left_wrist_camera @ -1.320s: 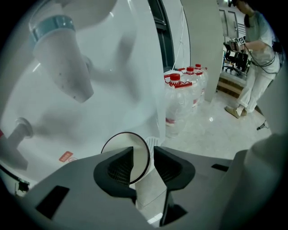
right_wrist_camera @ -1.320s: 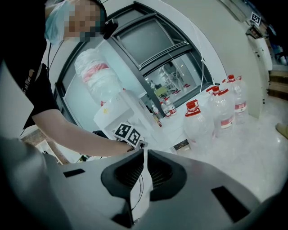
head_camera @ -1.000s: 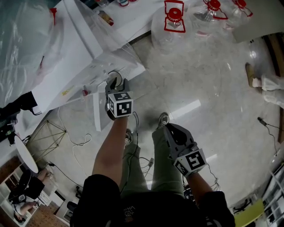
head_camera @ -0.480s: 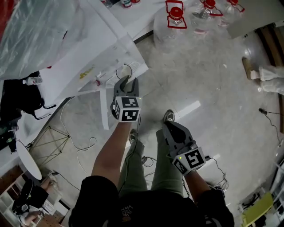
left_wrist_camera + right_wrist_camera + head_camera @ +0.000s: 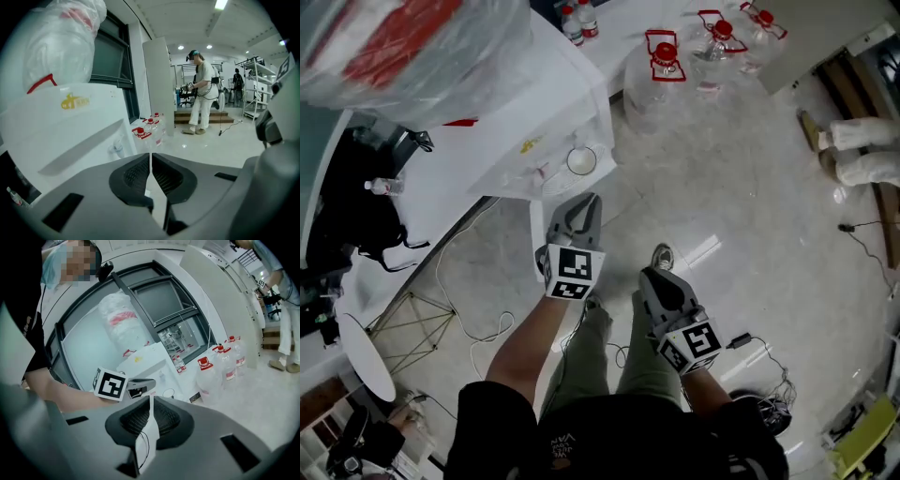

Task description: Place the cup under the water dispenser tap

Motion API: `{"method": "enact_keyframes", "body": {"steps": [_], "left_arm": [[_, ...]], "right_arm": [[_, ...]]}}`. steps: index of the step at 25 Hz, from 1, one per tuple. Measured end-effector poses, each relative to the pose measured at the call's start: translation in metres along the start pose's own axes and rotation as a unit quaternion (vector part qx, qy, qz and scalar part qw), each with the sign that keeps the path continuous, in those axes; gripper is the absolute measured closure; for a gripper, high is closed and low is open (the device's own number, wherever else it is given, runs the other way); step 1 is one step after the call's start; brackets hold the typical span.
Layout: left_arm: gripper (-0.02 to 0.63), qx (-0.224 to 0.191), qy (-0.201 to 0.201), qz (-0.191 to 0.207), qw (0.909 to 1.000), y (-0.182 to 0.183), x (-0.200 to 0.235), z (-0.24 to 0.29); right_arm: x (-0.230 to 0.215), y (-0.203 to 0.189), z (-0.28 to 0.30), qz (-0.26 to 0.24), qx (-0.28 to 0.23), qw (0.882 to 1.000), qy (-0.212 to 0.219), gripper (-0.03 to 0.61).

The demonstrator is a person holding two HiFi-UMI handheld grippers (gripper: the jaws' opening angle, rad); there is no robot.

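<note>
The clear cup stands on the ledge of the white water dispenser, below its front. In the left gripper view the cup sits in the dispenser's recess. My left gripper is a short way back from the cup and apart from it; its jaws have just been closing and are shut with nothing between them. My right gripper hangs lower over the floor, jaws together and empty. From the right gripper view I see the left gripper before the dispenser.
Several large water bottles with red caps stand on the floor beyond the dispenser. A plastic-wrapped bottle tops the dispenser. Cables trail on the floor at left. Another person stands far off in the room.
The left gripper has pulled back from the cup, risen, and its jaws have shut. The cup stays on the dispenser ledge. The right gripper has shifted and lifted slightly.
</note>
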State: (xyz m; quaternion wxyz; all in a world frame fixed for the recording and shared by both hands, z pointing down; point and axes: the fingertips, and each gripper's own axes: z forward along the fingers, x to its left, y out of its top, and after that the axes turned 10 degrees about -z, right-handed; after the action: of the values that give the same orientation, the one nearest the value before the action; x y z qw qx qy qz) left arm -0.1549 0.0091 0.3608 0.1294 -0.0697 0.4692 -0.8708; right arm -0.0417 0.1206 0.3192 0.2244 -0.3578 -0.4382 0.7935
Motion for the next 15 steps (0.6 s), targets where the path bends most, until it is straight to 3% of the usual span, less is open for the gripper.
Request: {"method": "enact_keyframes", "body": {"steps": [5, 15], "left_arm": [[0.591, -0.034, -0.040, 0.008, 0.9986, 0.025, -0.019, -0.073], [0.594, -0.105, -0.065, 0.024, 0.9920, 0.073, -0.026, -0.213]], "right_arm": [[0.038, 0.024, -0.016, -0.018, -0.012, 1.000, -0.009, 0.532], [0.118, 0.078, -0.058, -0.057, -0.044, 0.997, -0.020, 0.532]]}}
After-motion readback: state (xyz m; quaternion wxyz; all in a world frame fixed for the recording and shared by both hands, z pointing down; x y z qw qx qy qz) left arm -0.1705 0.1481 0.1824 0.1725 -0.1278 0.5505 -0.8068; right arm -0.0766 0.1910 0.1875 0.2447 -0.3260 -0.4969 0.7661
